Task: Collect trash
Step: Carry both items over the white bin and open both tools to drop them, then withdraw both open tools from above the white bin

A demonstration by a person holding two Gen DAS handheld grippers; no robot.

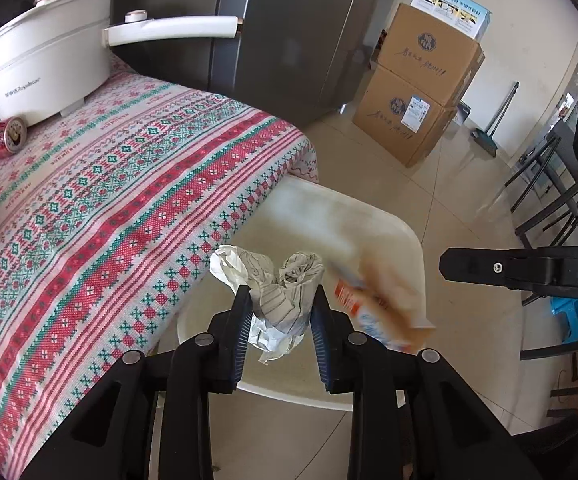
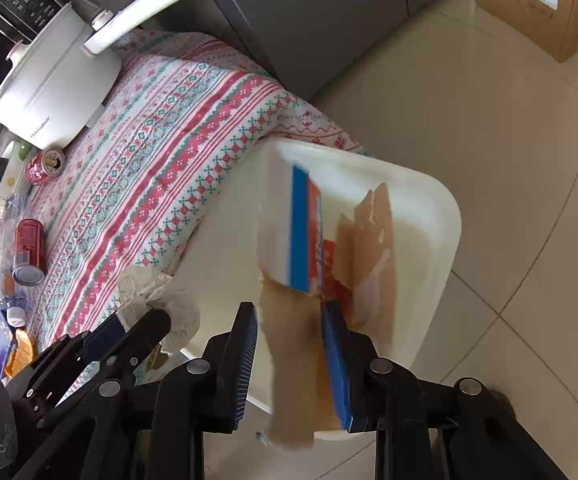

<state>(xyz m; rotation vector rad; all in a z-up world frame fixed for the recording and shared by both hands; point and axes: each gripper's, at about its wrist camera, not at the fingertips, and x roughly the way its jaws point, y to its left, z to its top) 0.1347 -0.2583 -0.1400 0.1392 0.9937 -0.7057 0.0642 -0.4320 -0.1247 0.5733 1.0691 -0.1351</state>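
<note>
My left gripper (image 1: 279,300) is shut on a crumpled paper ball (image 1: 279,292) and holds it over the near rim of a white trash bin (image 1: 409,236) beside the table; the ball also shows in the right wrist view (image 2: 161,300). My right gripper (image 2: 289,312) is open above the bin (image 2: 445,216). A torn cardboard carton (image 2: 317,240), blue, orange and brown, is blurred between and beyond its fingers, over the bin's opening; whether it touches the fingers I cannot tell. It shows blurred in the left wrist view (image 1: 373,304).
A patterned tablecloth (image 1: 109,200) covers the table. On it stand a white electric pot (image 1: 49,72) and red cans (image 1: 3,138) (image 2: 29,250). More clutter lies at the table's left end (image 2: 5,320). Cardboard boxes (image 1: 421,92) and a grey fridge (image 1: 289,32) stand on the tiled floor.
</note>
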